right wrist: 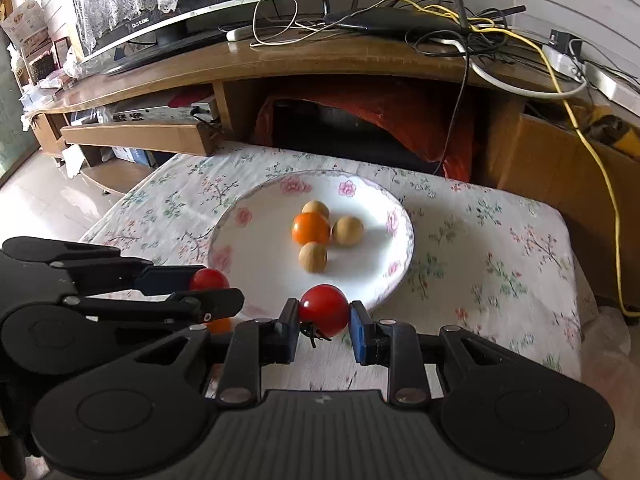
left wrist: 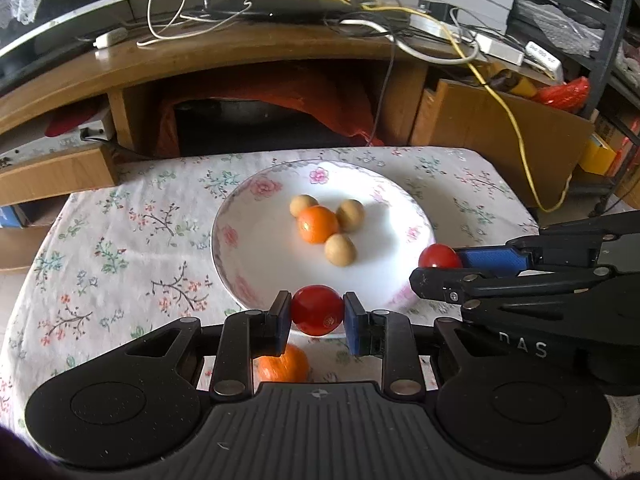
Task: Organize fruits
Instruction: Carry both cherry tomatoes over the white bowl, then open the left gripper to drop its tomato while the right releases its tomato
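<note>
A white floral plate [left wrist: 248, 248] [right wrist: 256, 256] on the flowered tablecloth holds an orange fruit [left wrist: 318, 224] [right wrist: 310, 228] ringed by three small tan round fruits [left wrist: 340, 250] [right wrist: 313, 256]. My left gripper [left wrist: 317, 312] is shut on a red tomato [left wrist: 317, 310] over the plate's near rim. My right gripper [right wrist: 324, 314] is shut on another red tomato [right wrist: 324, 309] with a dark stem, also at the near rim. Each view shows the other gripper from the side, with its tomato [left wrist: 439, 257] [right wrist: 209, 280]. A second orange fruit [left wrist: 283, 364] [right wrist: 220, 325] lies on the cloth below the left gripper.
The small table with its floral cloth [left wrist: 120, 240] [right wrist: 500, 264] stands against a wooden TV stand [left wrist: 240, 56] [right wrist: 320, 60] strewn with cables. A yellow cable [left wrist: 516, 128] hangs at the right. A cardboard box [left wrist: 500, 136] sits behind the table's right corner.
</note>
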`<action>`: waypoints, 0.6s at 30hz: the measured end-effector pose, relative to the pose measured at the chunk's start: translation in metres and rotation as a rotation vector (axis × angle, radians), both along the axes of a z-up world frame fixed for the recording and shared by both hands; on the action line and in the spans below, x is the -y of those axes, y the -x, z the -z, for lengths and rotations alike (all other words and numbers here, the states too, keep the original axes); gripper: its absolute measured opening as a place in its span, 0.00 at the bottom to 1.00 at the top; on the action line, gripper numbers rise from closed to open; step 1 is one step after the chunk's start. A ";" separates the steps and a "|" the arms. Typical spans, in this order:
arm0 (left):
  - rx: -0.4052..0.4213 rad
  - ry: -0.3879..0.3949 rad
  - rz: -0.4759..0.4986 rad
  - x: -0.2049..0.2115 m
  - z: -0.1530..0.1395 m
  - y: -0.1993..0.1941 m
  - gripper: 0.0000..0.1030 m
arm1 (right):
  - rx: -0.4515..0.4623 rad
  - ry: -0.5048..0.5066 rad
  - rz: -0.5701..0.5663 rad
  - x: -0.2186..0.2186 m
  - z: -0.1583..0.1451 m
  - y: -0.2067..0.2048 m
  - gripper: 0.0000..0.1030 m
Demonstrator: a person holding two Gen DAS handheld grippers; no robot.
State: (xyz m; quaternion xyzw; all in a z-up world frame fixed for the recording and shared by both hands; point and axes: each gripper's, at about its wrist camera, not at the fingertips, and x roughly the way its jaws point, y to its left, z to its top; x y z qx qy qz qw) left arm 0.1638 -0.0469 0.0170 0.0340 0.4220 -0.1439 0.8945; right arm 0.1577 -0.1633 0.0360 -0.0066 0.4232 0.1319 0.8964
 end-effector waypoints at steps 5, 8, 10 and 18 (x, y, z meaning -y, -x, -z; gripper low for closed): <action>-0.013 -0.009 -0.015 0.000 0.008 -0.014 0.33 | -0.011 -0.002 -0.011 0.001 0.010 -0.019 0.26; -0.022 -0.015 -0.020 0.001 0.013 -0.020 0.32 | -0.017 -0.001 -0.015 0.001 0.016 -0.028 0.26; -0.030 -0.014 -0.025 0.000 0.015 -0.022 0.33 | -0.023 -0.004 -0.015 0.001 0.020 -0.032 0.26; -0.042 -0.020 -0.039 -0.003 0.018 -0.026 0.34 | -0.027 -0.011 -0.023 -0.002 0.027 -0.039 0.27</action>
